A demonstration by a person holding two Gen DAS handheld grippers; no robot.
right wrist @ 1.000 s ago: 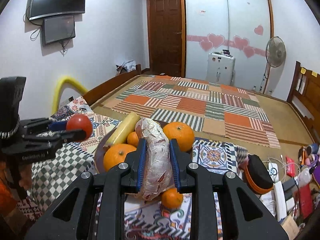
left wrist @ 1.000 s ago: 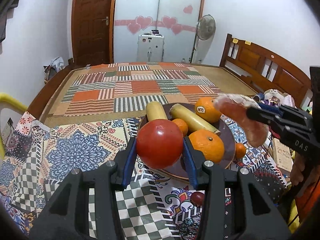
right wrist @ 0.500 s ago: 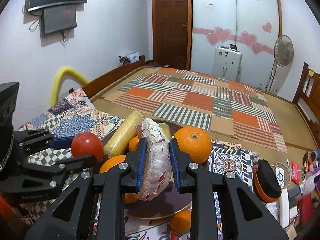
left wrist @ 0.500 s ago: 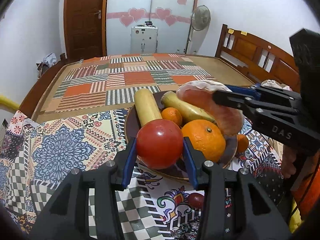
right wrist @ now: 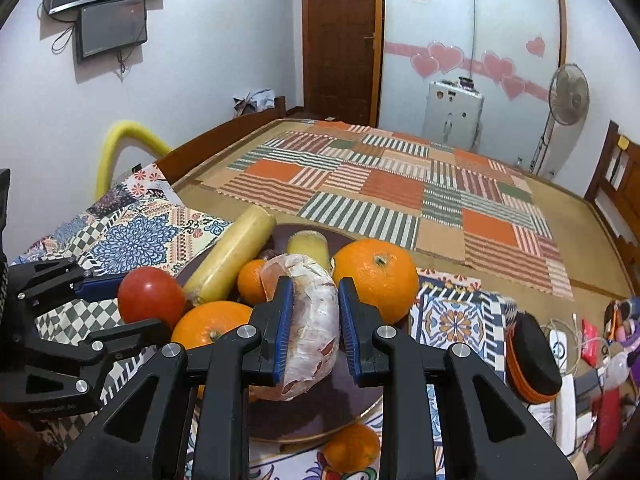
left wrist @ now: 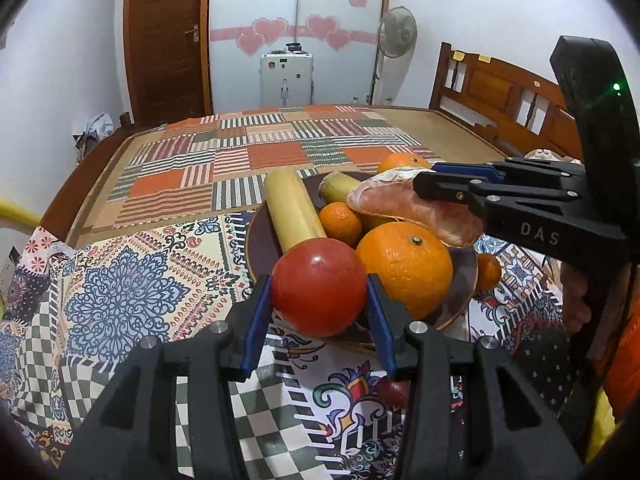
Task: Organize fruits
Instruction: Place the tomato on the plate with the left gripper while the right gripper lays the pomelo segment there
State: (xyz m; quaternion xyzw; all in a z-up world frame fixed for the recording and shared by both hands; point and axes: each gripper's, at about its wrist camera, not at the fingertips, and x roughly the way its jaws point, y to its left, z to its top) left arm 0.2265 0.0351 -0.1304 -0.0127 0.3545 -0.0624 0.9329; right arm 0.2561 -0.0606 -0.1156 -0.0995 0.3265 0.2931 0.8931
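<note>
Patterned cloth [left wrist: 120,288] over the bed, dark round plate [left wrist: 256,240] near its edge

Left gripper [left wrist: 318,300] pinches red tomato [left wrist: 318,286]; right gripper [right wrist: 314,320] pinches wrapped pink fruit piece [right wrist: 314,316]; striped mat [right wrist: 400,184] lies open behind.

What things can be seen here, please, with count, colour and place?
plate: 1, dark, on cloth
oranges: 2 large, on plate
mandarins: 3 small; one on plate, two on cloth by the rim
bananas: 2, yellow, on plate
tomato: 1, red, in left gripper
pomelo wedge: 1, pink, in right gripper
cloth: 1, patterned
fan: 1, far wall
left gripper: shut on tomato
right gripper: shut on pomelo wedge
</note>
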